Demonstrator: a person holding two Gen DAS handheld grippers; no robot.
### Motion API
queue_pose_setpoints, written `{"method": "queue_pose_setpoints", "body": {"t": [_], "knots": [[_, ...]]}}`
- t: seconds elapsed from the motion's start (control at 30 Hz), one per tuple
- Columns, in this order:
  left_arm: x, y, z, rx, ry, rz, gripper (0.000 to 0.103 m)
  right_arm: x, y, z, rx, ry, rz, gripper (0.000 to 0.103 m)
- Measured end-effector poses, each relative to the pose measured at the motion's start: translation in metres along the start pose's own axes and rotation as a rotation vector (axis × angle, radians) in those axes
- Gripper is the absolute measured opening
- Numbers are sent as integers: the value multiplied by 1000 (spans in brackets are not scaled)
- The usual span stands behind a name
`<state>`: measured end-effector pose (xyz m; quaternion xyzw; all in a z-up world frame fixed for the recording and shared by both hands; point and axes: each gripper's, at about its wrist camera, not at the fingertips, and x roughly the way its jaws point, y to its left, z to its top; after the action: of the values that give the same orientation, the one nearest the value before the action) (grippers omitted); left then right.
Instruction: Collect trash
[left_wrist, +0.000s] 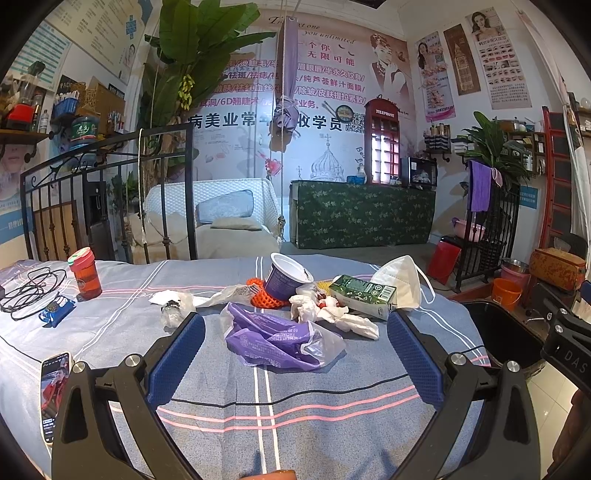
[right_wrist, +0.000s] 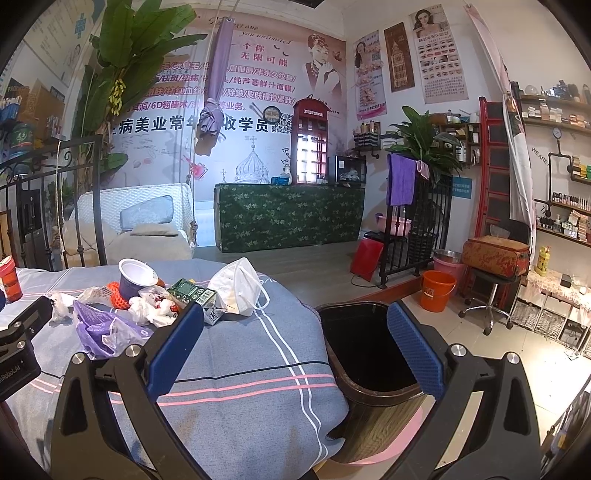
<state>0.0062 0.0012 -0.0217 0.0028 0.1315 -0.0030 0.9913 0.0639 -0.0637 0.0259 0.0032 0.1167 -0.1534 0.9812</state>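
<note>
A pile of trash lies on the striped blue bedsheet (left_wrist: 314, 424): a purple plastic wrapper (left_wrist: 273, 341), crumpled white tissues (left_wrist: 332, 314), a purple cup (left_wrist: 286, 277) on orange netting, a green carton (left_wrist: 364, 295) and a white face mask (left_wrist: 402, 282). My left gripper (left_wrist: 295, 354) is open, its blue pads either side of the purple wrapper, just short of it. My right gripper (right_wrist: 295, 349) is open and holds nothing, hovering over the bed edge and the dark trash bin (right_wrist: 369, 365). The same wrapper (right_wrist: 107, 332), carton (right_wrist: 197, 297) and mask (right_wrist: 240, 286) lie to its left.
On the bed's left are a red jar (left_wrist: 86, 273), a black cable (left_wrist: 29, 291), a blue packet (left_wrist: 55, 310) and a phone (left_wrist: 55, 391). A black iron bed rail (left_wrist: 110, 199) stands behind. An orange bucket (right_wrist: 437, 290) and a stool (right_wrist: 487, 295) stand on the floor beyond the bin.
</note>
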Motion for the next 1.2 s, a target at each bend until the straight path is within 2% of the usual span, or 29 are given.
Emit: {"method": "queue_pose_setpoints", "body": {"t": [0.67, 0.87, 0.97, 1.03, 1.2], "knots": [[2, -3, -2, -1, 6, -1, 97, 2, 1, -1, 1, 9, 6, 98], [9, -4, -14, -13, 33, -19, 97, 7, 6, -5, -24, 20, 29, 98], [18, 1, -21, -5, 84, -18, 97, 17, 12, -8, -45, 52, 116, 98], [21, 8, -23, -7, 108, -10, 97, 30, 21, -12, -75, 106, 199, 98], [37, 38, -24, -40, 212, 50, 97, 52, 57, -20, -207, 179, 297, 98]]}}
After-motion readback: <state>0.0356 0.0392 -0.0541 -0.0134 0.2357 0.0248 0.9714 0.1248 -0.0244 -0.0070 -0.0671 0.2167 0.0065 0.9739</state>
